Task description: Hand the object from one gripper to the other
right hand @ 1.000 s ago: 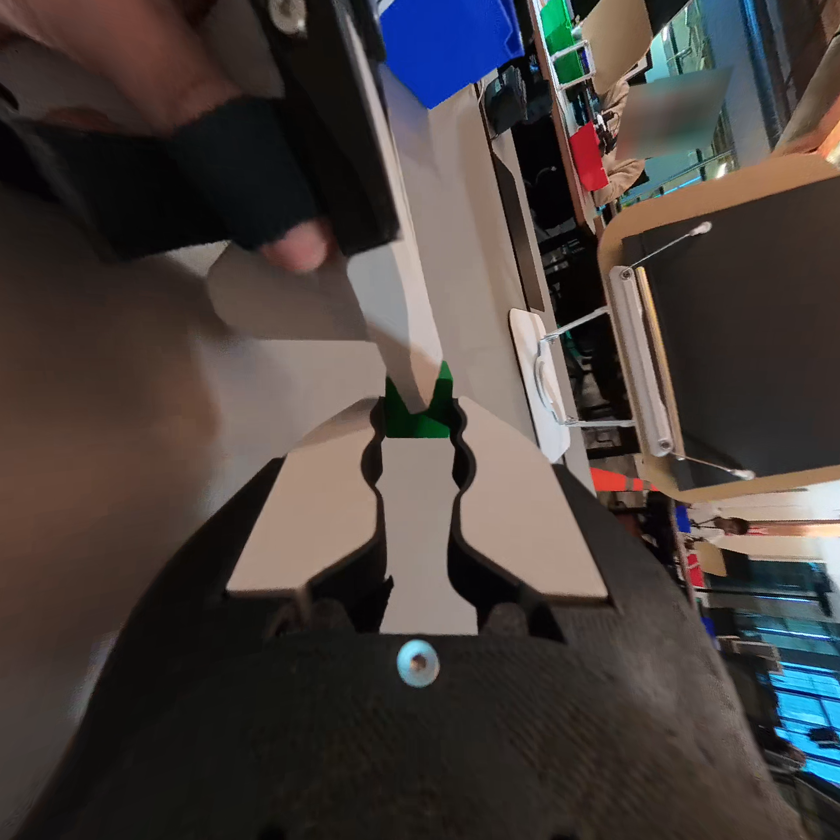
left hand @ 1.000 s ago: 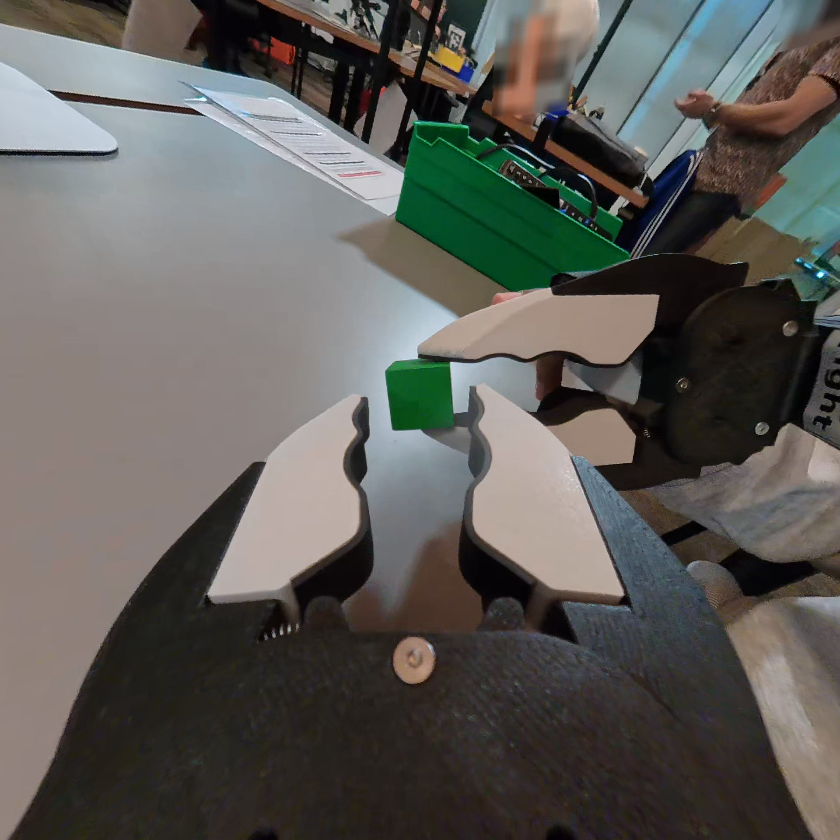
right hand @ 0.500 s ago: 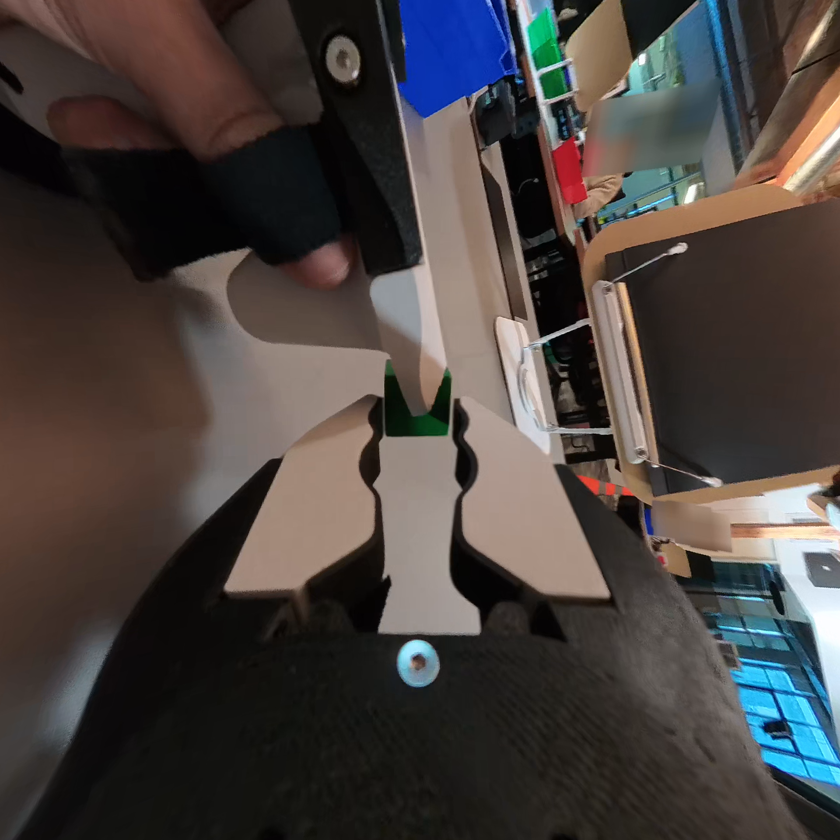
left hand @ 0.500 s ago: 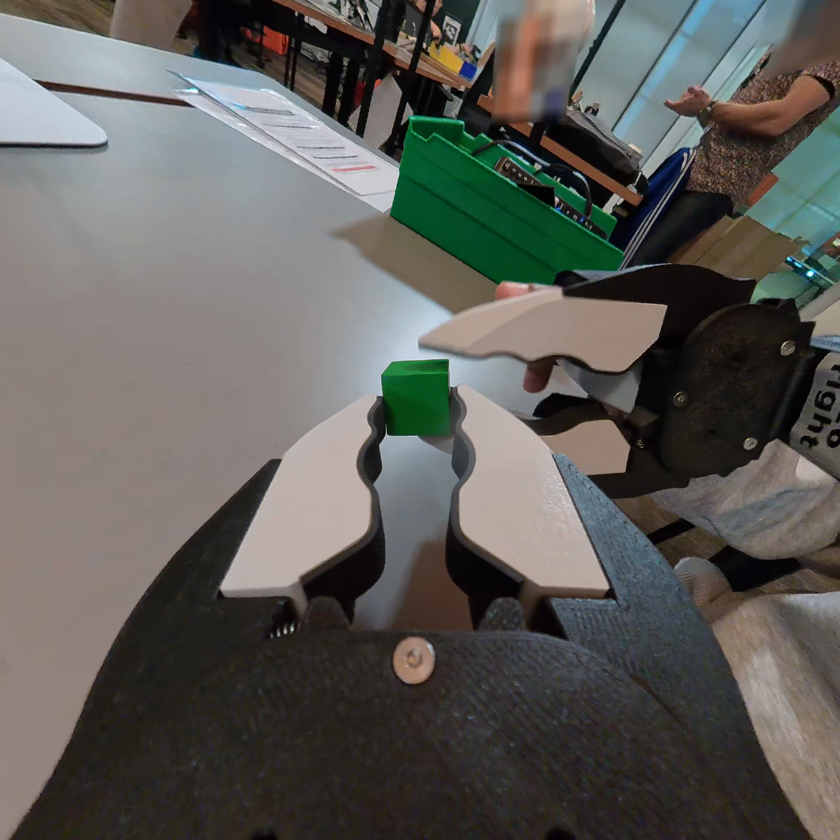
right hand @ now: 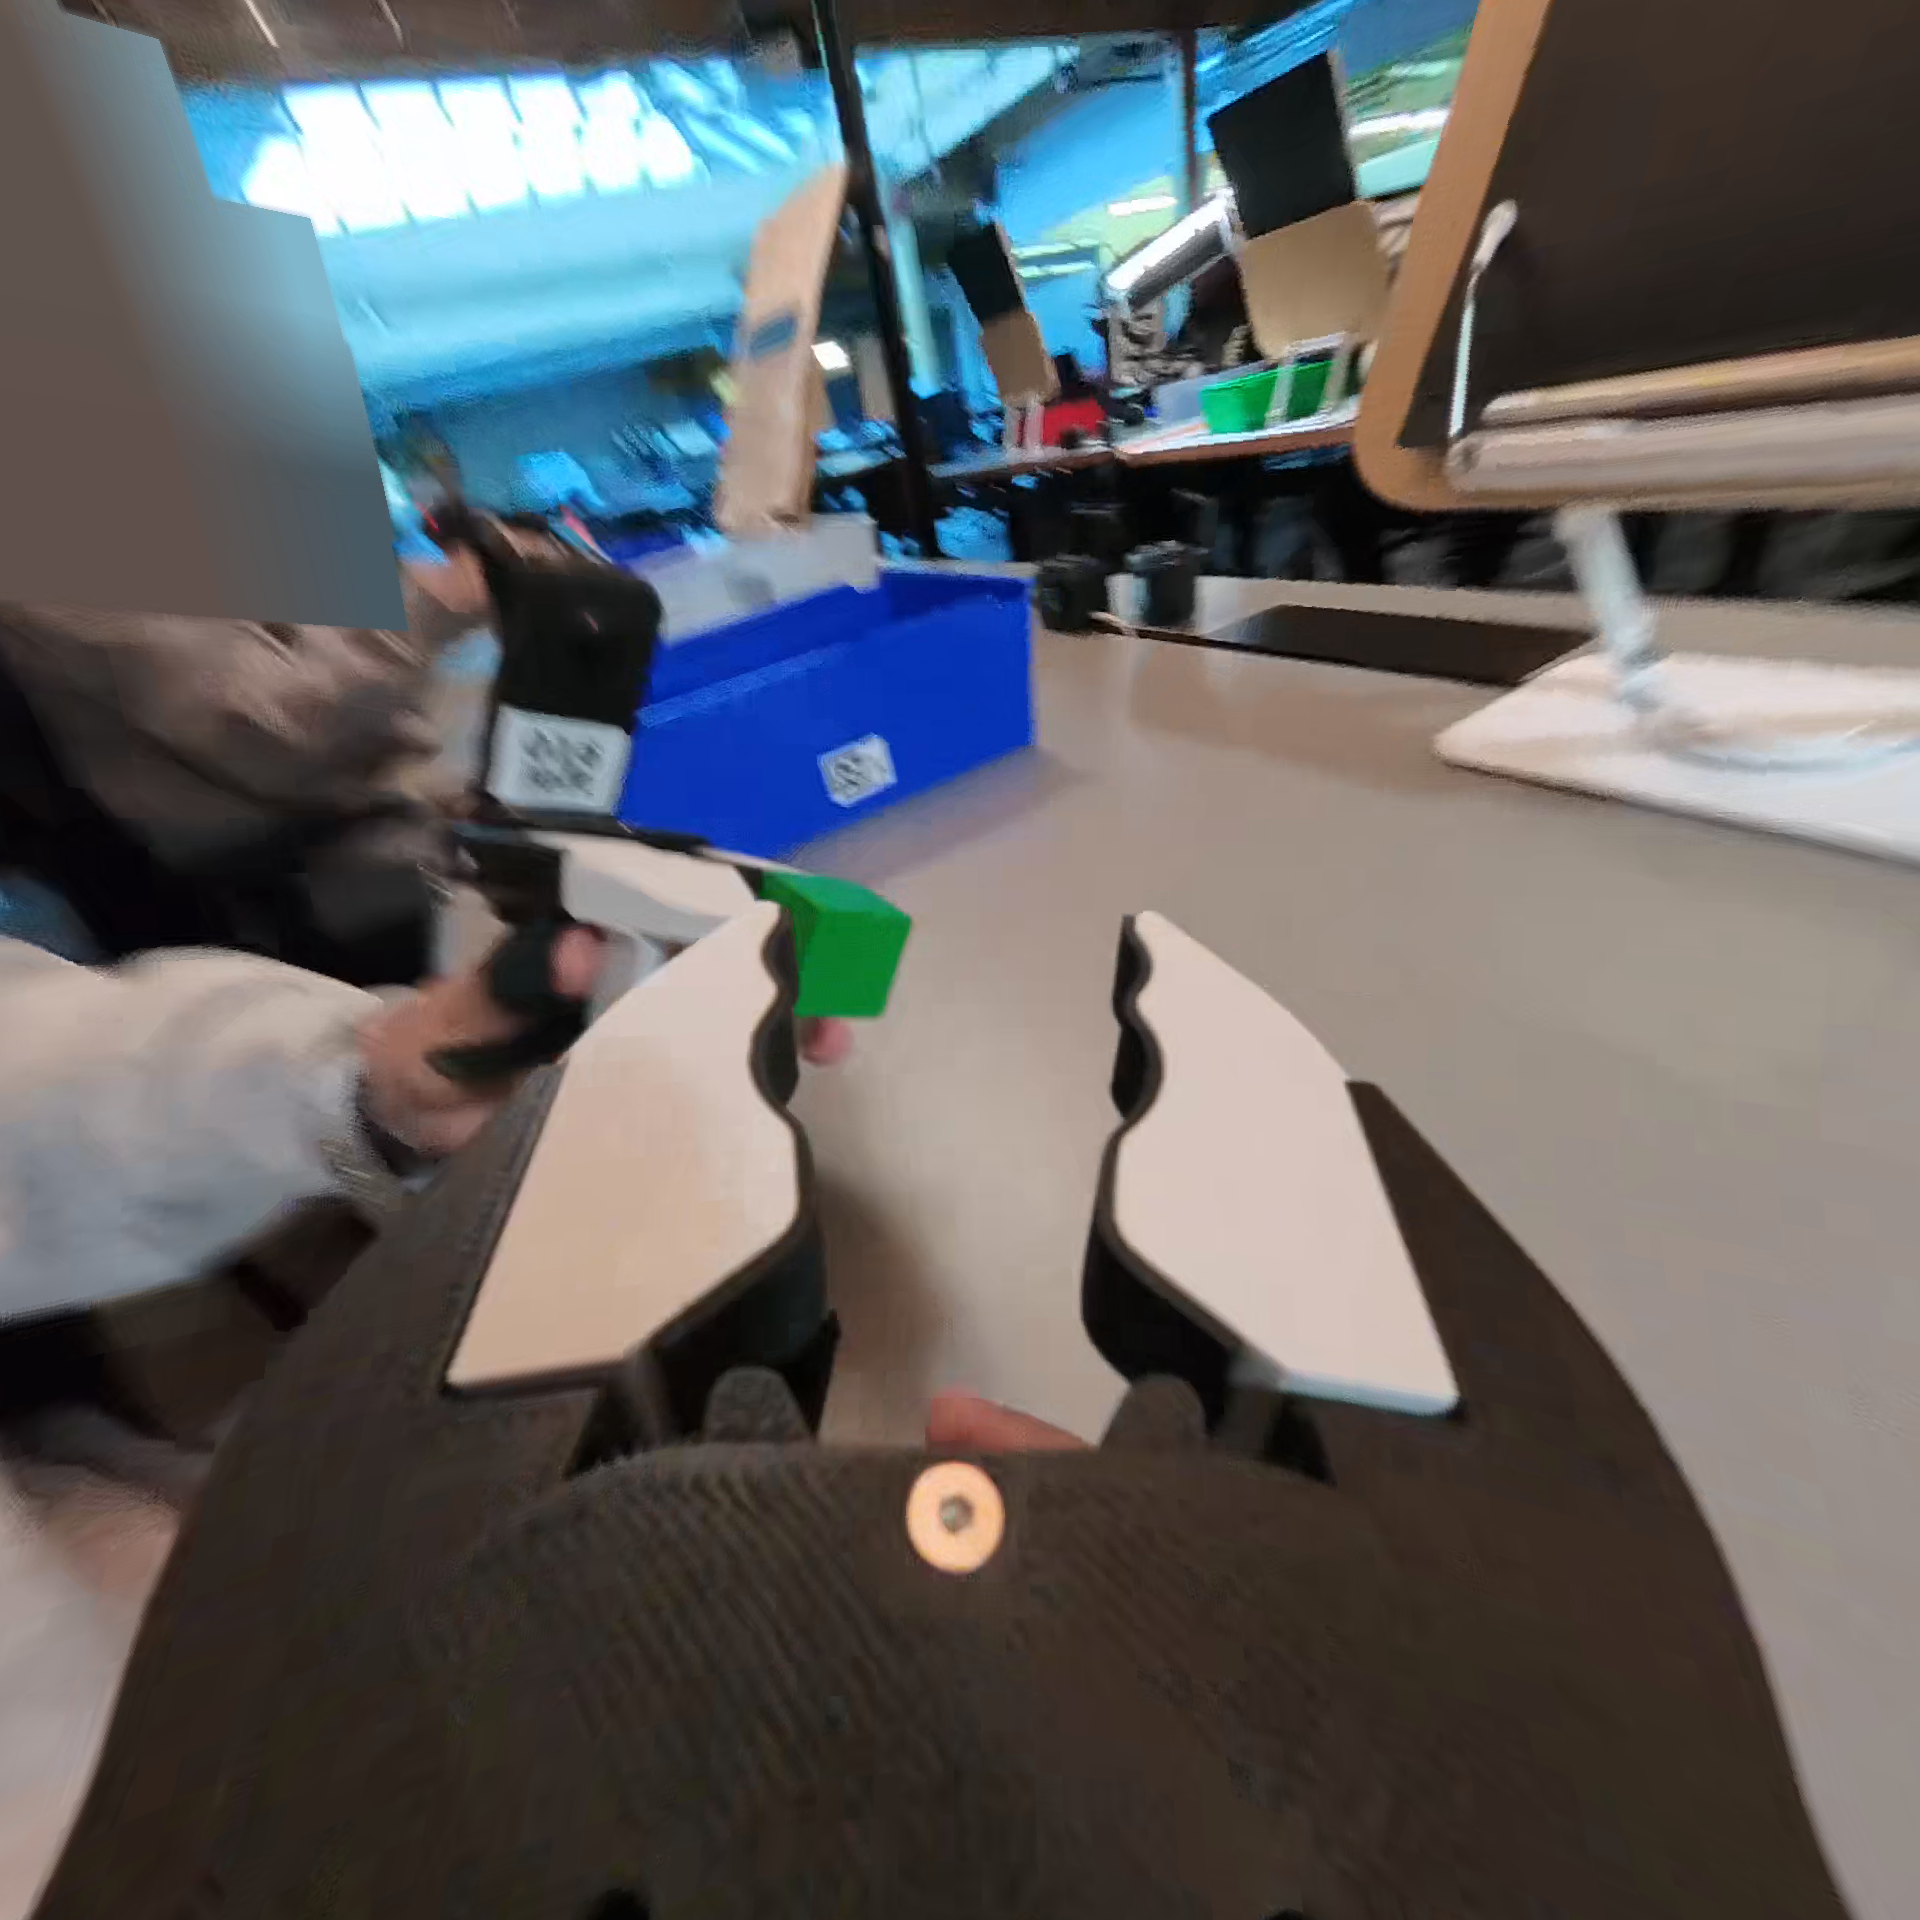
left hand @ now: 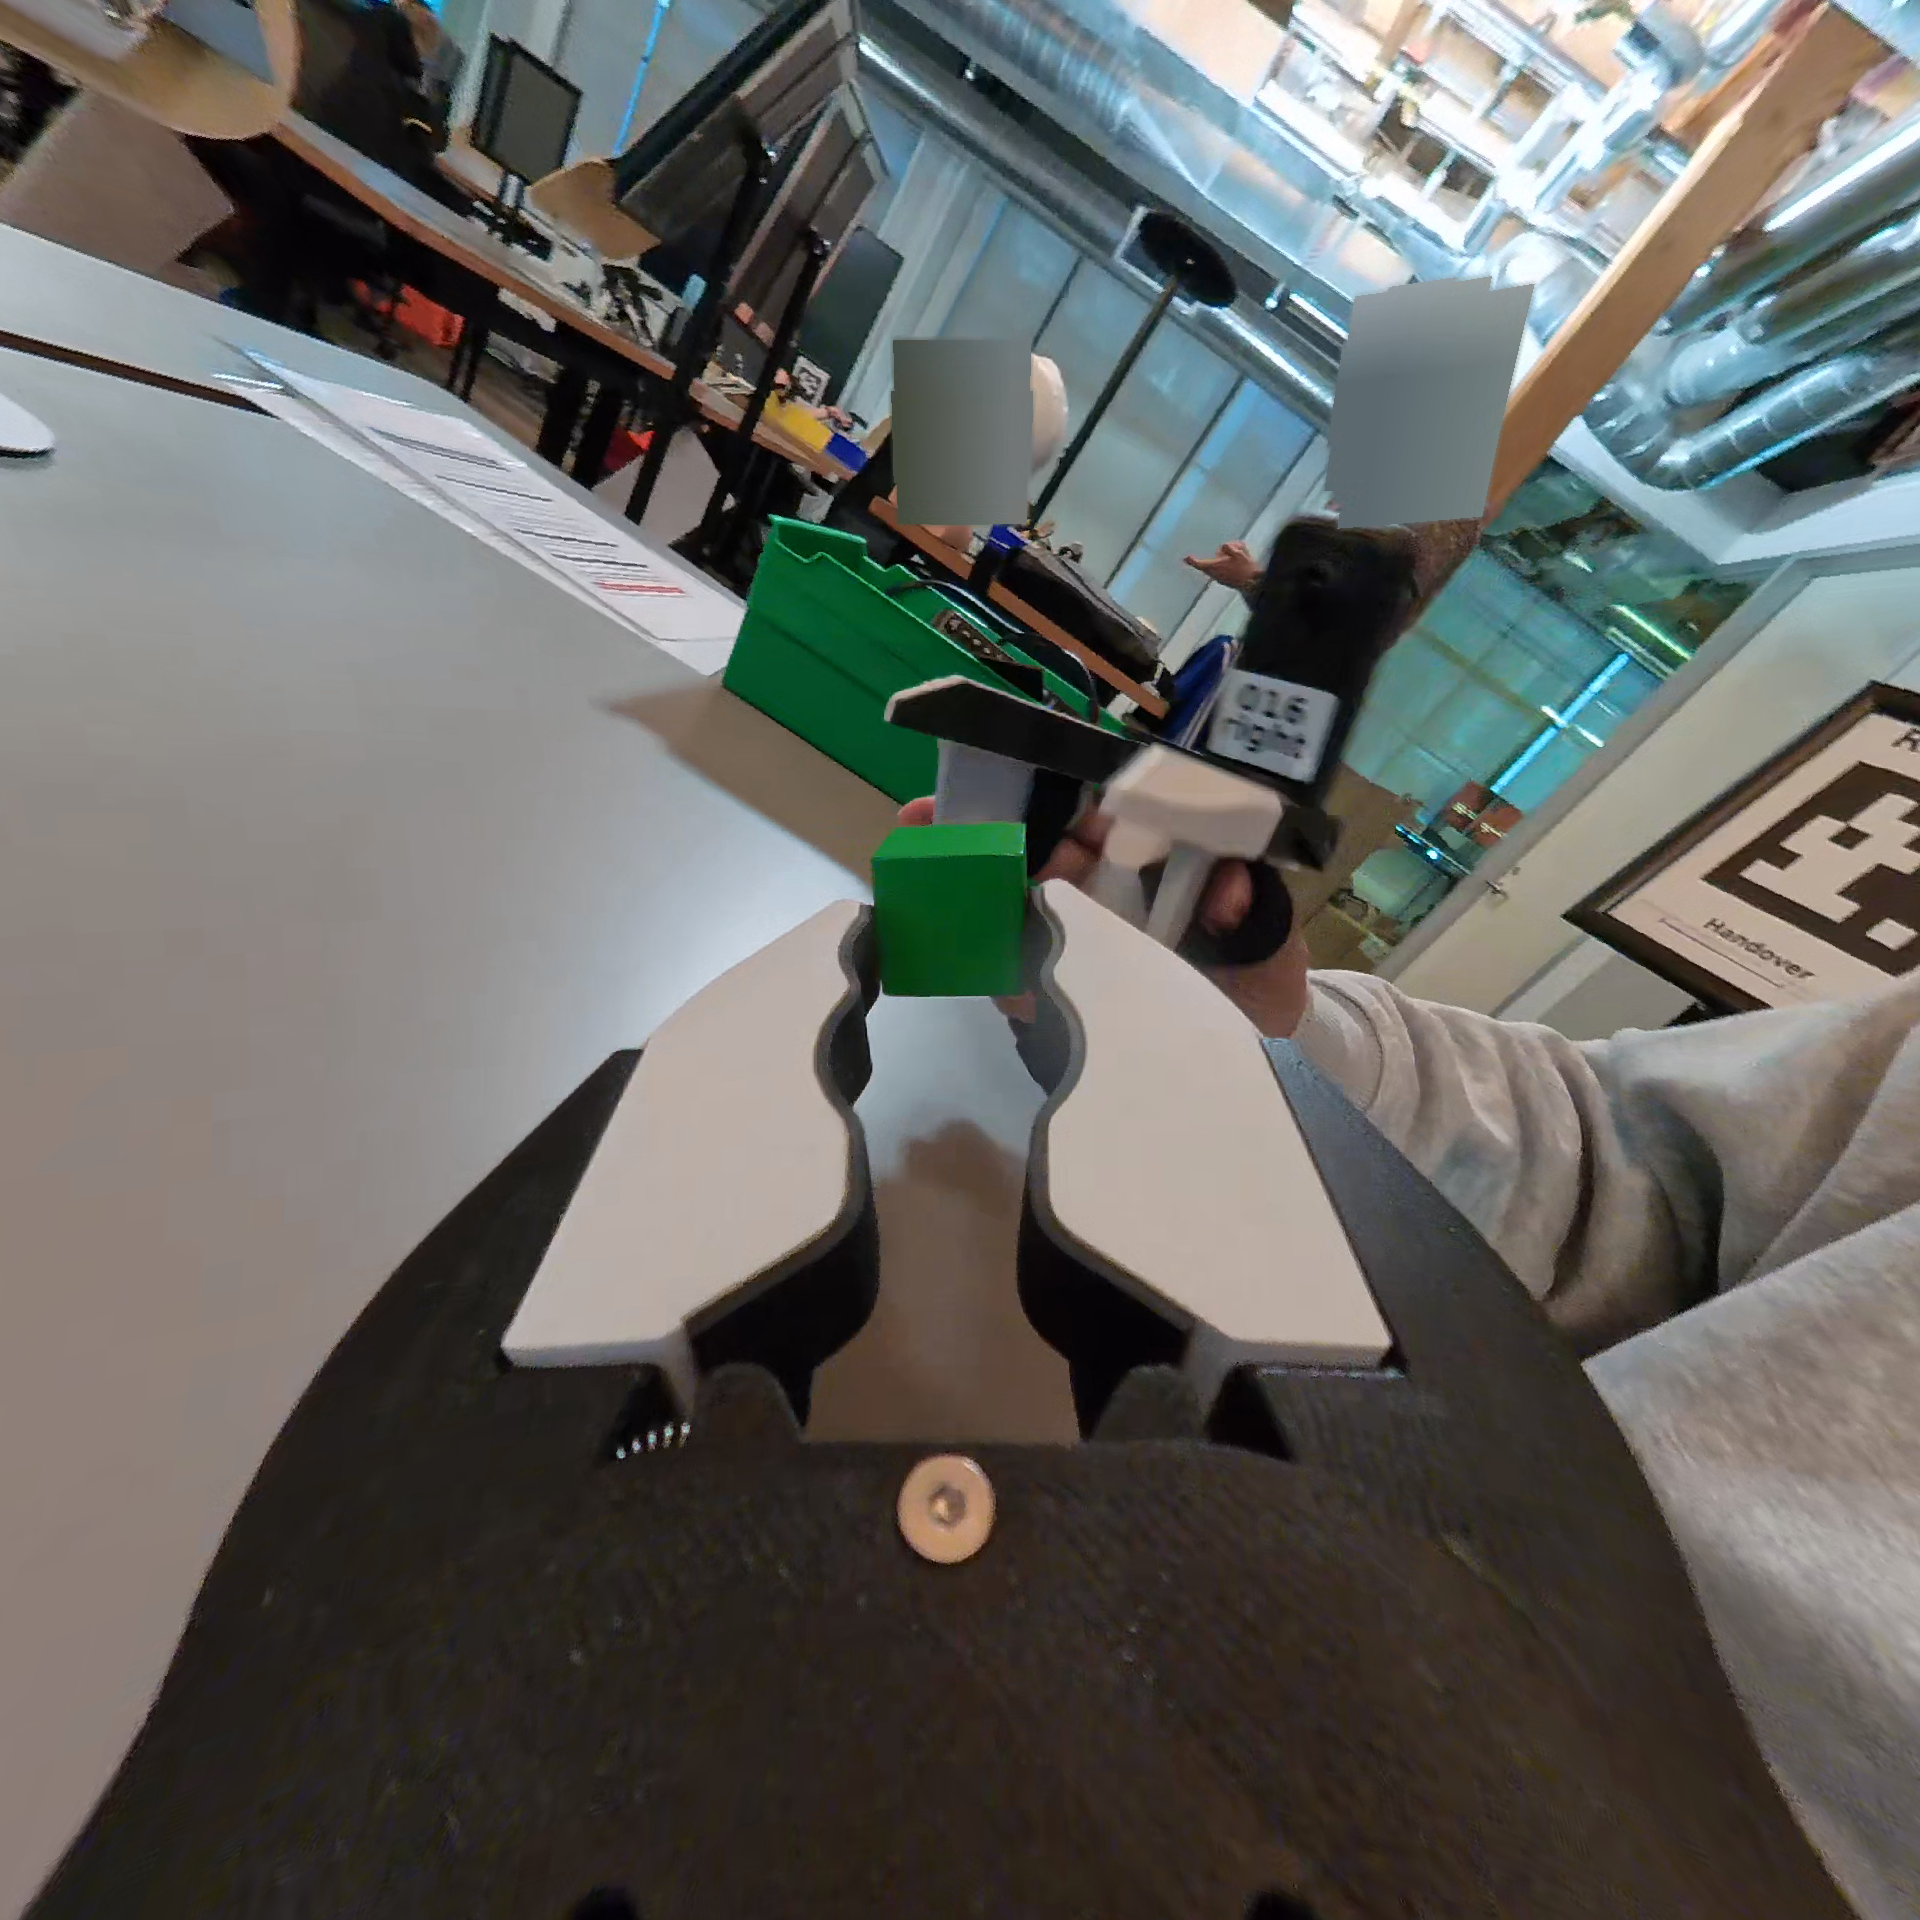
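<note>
Small green cube (left hand: 948, 925), solid and matte, with sharp edges and plain faces. Was held off the grey table (left hand: 260, 831), raised above its surface rather than resting on it. Was pinched at two opposite side faces between the pale fingertips of the left gripper (left hand: 951, 935), right at the tips, with most of its body standing out beyond them. Sat nearly square to those fingers, top face about level, tilted only slightly. In the right wrist view appeared as the same cube (right hand: 844, 956), one corner turned toward the camera, poking out past the tips over the table (right hand: 1455, 1039), clear of the surface.
</note>
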`<act>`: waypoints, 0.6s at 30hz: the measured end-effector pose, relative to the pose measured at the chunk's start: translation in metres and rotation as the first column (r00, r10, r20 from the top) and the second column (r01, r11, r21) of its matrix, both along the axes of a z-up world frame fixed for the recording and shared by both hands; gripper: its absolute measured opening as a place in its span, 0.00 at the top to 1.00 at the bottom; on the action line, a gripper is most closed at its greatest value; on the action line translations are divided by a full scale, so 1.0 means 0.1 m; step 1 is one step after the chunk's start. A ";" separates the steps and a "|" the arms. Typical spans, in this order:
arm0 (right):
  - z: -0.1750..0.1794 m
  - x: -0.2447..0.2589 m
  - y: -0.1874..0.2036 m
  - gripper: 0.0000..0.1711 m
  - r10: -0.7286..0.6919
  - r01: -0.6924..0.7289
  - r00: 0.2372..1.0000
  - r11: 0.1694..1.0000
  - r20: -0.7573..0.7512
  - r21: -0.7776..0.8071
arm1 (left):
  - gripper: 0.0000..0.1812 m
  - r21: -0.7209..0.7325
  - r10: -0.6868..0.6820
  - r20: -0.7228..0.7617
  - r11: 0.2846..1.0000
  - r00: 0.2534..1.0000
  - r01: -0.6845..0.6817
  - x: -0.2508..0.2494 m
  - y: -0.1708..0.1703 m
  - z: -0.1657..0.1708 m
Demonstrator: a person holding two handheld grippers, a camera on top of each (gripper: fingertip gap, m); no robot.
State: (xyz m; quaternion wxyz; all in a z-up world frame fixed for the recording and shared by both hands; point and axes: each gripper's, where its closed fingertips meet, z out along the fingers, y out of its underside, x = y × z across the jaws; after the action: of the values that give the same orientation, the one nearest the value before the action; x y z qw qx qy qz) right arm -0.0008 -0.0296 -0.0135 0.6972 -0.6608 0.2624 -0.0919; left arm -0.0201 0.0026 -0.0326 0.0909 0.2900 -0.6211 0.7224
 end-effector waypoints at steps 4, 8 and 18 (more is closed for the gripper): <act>0.04 -0.12 0.05 0.71 0.238 -0.188 0.949 0.953 -0.205 0.236 | 0.85 -0.029 -0.058 0.020 0.998 0.998 0.058 -0.09 -0.06 0.05; -0.01 -0.24 0.18 0.74 0.364 -0.286 0.891 0.915 -0.271 0.285 | 0.85 -0.078 -0.093 0.026 0.992 0.995 0.095 -0.14 -0.06 0.12; -0.02 -0.37 0.30 0.85 0.419 -0.347 0.870 0.895 -0.260 0.279 | 0.85 -0.114 -0.141 0.027 0.983 0.990 0.143 -0.21 -0.09 0.16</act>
State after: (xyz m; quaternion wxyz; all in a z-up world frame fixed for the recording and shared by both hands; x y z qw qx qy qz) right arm -0.0383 -0.0001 -0.0151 0.7205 -0.6232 0.2413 0.1852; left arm -0.0409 -0.0061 -0.0162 0.1531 0.2325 -0.5980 0.7516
